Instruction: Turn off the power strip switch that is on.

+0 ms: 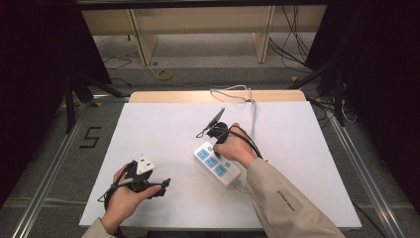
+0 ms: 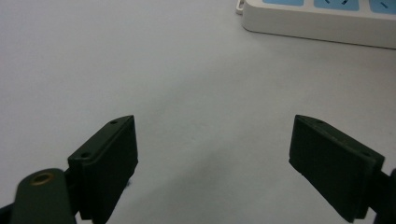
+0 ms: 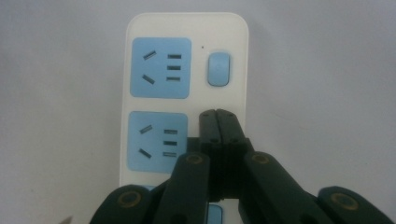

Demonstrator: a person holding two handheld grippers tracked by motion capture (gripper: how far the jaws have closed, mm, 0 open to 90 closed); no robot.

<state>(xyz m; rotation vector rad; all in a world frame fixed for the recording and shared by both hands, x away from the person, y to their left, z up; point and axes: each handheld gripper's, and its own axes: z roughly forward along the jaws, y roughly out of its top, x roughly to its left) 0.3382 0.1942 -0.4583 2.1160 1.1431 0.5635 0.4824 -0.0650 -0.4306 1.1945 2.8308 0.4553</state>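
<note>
A white power strip point(image 1: 218, 166) with blue sockets lies on the white table, right of centre. In the right gripper view the power strip point(image 3: 184, 93) runs up the frame, with a blue switch point(image 3: 218, 69) near its far end. My right gripper point(image 3: 218, 114) is shut with nothing between its jaws, and its tips hover over the strip's white edge just short of the switch. From above, the right gripper point(image 1: 214, 144) points down at the strip's far end. My left gripper point(image 1: 164, 187) rests at the front left, open and empty. Its jaws point(image 2: 212, 140) face the power strip point(image 2: 322, 18).
The strip's white cable point(image 1: 253, 115) runs to the table's far edge and loops there. Bare white tabletop point(image 1: 163, 129) lies between the two hands. Black stand legs and loose cables sit on the floor around the table.
</note>
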